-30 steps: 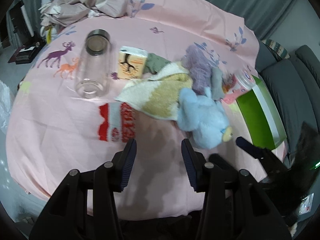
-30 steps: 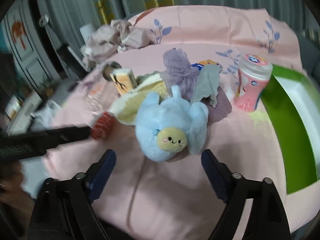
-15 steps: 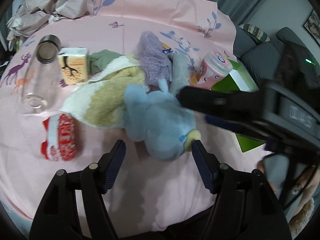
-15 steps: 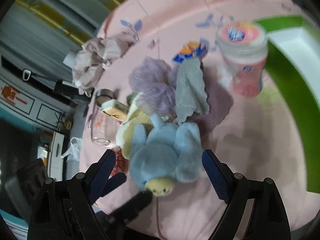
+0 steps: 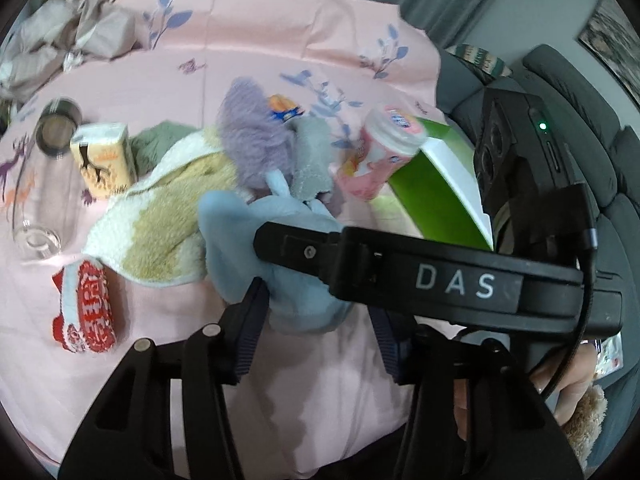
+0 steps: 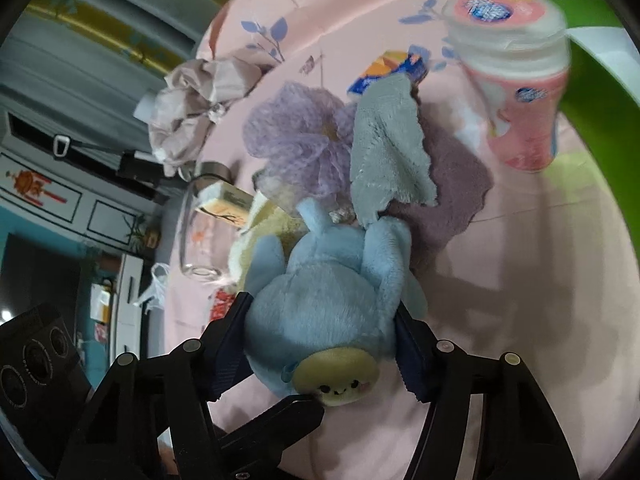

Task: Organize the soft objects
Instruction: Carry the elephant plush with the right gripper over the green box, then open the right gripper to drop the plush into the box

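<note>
A light blue plush toy [image 6: 328, 300] with a yellow face lies on the pink tablecloth [image 6: 500, 288]. My right gripper [image 6: 324, 344] straddles it, its blue pads touching both sides of the body. In the left wrist view the plush [image 5: 256, 248] sits between my left gripper's [image 5: 316, 328] open fingers, with the right gripper's black arm crossing in front. Behind the plush lie a purple mesh pouf [image 6: 300, 140], a grey cloth [image 6: 384, 144], a mauve cloth [image 6: 452, 196] and a cream and tan towel [image 5: 160, 216]. A red and white knit sock [image 5: 86, 312] lies at the left.
A green and white box [image 5: 436, 196] stands open at the right, next to a pink jar [image 6: 516, 80]. A glass bottle [image 5: 40, 184] and a small carton [image 5: 106, 160] lie at the left. Crumpled beige fabric [image 5: 68, 28] sits at the far left. A grey sofa [image 5: 580, 92] lies beyond the table.
Both grippers have moved in on the blue plush. The right gripper's fingers have narrowed from wide open to touching the plush's sides. The left gripper has come closer.
</note>
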`<state>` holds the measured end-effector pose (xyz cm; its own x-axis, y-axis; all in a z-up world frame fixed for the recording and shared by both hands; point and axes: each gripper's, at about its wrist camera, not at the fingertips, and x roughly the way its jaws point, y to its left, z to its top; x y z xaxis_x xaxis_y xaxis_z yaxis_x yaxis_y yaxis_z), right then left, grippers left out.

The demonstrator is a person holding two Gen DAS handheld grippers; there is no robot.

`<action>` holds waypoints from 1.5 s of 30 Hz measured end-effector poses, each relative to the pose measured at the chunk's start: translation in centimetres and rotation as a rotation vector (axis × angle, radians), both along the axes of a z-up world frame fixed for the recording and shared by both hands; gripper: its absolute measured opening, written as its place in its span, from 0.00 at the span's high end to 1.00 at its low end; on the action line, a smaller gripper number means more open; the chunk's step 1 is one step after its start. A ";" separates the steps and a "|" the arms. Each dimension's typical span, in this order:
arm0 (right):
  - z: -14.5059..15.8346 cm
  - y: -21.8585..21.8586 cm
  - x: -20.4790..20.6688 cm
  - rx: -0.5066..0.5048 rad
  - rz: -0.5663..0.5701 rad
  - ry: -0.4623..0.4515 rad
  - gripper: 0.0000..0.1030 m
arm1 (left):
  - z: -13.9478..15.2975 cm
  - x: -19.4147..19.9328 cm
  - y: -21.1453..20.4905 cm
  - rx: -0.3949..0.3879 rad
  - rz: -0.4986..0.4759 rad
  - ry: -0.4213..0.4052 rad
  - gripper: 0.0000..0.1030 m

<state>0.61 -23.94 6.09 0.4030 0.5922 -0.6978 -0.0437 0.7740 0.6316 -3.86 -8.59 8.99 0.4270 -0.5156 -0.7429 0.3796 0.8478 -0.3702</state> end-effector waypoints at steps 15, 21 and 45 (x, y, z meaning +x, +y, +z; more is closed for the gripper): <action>10.6 -9.7 -6.3 -0.038 -0.247 -0.317 0.34 | 9.3 -3.2 -8.0 -0.061 -0.245 -0.291 0.53; 10.5 -14.3 -6.6 -0.045 -0.359 -0.324 0.34 | 9.1 -2.6 -12.9 -0.067 -0.345 -0.305 0.53; 2.5 -24.2 -5.3 -0.102 -0.596 -0.117 0.34 | 2.6 0.3 -23.8 -0.051 -0.518 -0.106 0.61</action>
